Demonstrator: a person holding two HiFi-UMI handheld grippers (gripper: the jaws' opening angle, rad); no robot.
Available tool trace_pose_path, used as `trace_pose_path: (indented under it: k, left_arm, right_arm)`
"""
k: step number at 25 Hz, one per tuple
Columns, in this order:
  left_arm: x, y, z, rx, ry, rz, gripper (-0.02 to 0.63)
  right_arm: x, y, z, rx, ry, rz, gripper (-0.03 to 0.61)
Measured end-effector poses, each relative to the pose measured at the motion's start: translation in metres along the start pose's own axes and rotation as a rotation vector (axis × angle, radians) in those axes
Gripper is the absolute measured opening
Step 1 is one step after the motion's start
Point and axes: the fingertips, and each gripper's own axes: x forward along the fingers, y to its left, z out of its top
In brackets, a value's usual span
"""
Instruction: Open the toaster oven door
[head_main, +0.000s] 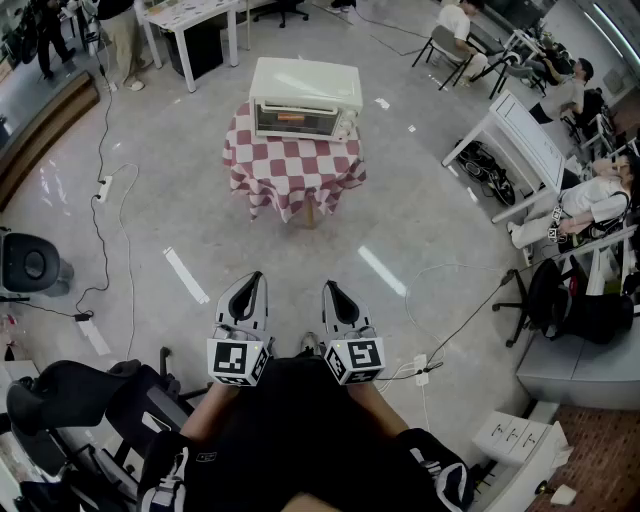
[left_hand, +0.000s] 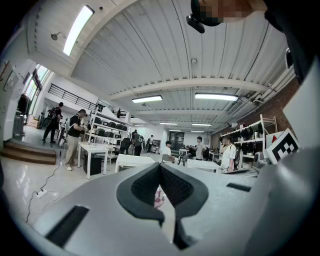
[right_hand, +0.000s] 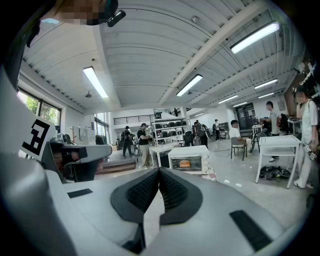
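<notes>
Two grippers are held side by side close to the person's body, the left gripper (head_main: 252, 283) and the right gripper (head_main: 334, 290), both pointing forward. Each has its jaws pressed together with nothing between them; the left gripper view and the right gripper view both show the dark ribbed pads meeting at the tips. The toaster oven (head_main: 305, 92) stands well ahead of both grippers, far beyond their tips and roughly in line with the gap between the two. It sits on a small table draped in a red-and-white checked cloth (head_main: 295, 170). Its glass door (head_main: 297, 121) faces the grippers and is closed, standing upright. In the right gripper view the oven appears just above and slightly right of the jaw tips, with something orange (right_hand: 184, 163) visible behind the glass. Bare grey floor (head_main: 200, 230) lies between the grippers and the table. A power strip (head_main: 103, 187) on a cable lies on the floor ahead and well off to the left of the left gripper.
</notes>
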Motion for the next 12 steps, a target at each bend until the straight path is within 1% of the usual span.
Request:
trace_pose_path:
  k: [4, 7, 12]
  left_arm:
    - [-0.002, 0.003, 0.0, -0.004, -0.001, 0.0, 0.008]
    - [-0.006, 0.005, 0.001, -0.01, -0.002, -0.004, 0.008]
    - [-0.015, 0.014, -0.002, -0.02, 0.0, -0.012, 0.009]
  right_arm:
    - [0.0, 0.0, -0.006, -0.003, -0.011, -0.012, 0.023]
    - [-0.001, 0.006, -0.005, 0.0, -0.01, -0.011, 0.023]
    - [0.0, 0.019, -0.001, 0.016, -0.036, -0.01, 0.023]
